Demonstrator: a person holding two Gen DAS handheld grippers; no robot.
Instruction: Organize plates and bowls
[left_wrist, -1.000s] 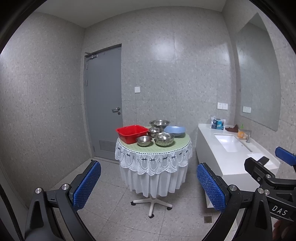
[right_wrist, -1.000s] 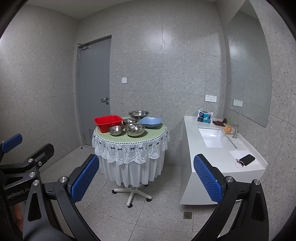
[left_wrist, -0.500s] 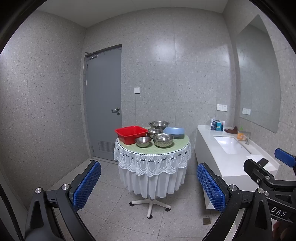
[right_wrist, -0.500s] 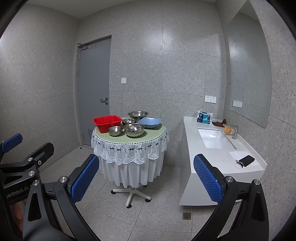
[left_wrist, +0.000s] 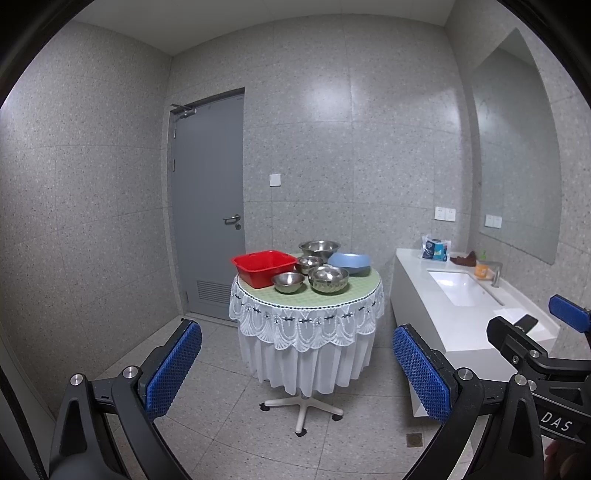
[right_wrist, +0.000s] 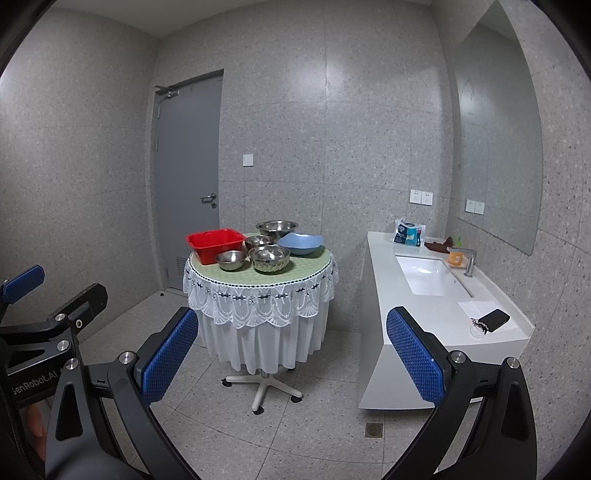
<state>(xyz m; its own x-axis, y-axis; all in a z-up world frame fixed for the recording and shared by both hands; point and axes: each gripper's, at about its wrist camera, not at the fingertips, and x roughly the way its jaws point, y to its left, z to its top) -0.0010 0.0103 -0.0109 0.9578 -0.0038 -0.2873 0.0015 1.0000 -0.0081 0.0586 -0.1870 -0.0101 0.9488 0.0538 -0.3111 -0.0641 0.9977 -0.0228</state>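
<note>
Your left gripper (left_wrist: 297, 363) and right gripper (right_wrist: 291, 349) are both spread wide and empty, well apart from the table (left_wrist: 365, 291) at 12 o'clock. On it, left to right: a red tub (left_wrist: 264, 267), a small steel bowl (left_wrist: 289, 282) just beside it, a fluted steel bowl (left_wrist: 328, 278), two more steel bowls behind, and a blue bowl (left_wrist: 350, 263) at 1 o'clock. The steel looks light, stiff and slippery, so pinch a rim, one finger inside the wall. The blue bowl may be breakable; take its rim gently. The dishes crowd together, so neighbours may get knocked. At 3 o'clock a sink counter (right_wrist: 436, 314) holds a phone (right_wrist: 495, 319); nothing on the floor blocks your way.
</note>
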